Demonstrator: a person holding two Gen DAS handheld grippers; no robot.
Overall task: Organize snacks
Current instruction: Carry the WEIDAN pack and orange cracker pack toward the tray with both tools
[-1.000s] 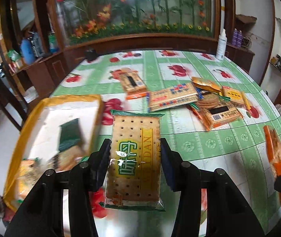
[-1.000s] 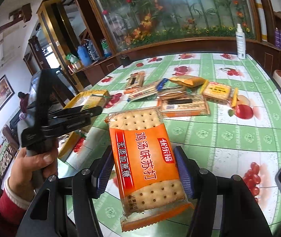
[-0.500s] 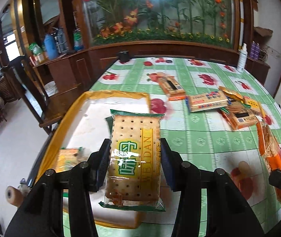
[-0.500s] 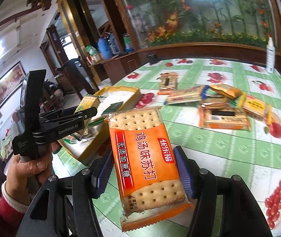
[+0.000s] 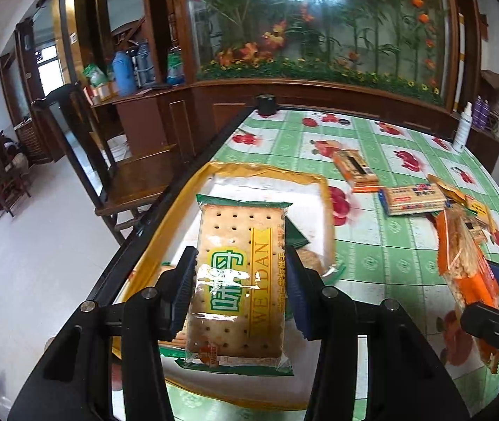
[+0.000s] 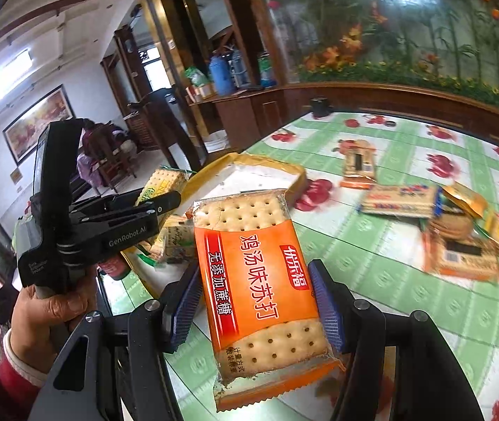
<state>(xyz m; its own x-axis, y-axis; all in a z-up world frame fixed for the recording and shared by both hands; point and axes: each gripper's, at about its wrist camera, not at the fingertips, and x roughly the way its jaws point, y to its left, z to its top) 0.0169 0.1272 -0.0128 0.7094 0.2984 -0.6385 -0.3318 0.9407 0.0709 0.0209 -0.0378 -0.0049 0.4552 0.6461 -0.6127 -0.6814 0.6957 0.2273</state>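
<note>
Crackers occupy both claws: the left claw (image 5: 239, 291) is clamped on the sides of a green cracker pack (image 5: 237, 280), and the right claw (image 6: 256, 305) is closed likewise on an orange cracker pack (image 6: 260, 291), each pack's long axis running out along the fingers. The green pack hangs directly above the yellow tray (image 5: 193, 189) at the counter (image 5: 390, 256) edge, so the left hand is the nearer. The orange pack sits beside the tray's right rim, and loose snacks (image 6: 400, 200) lie well beyond.
</note>
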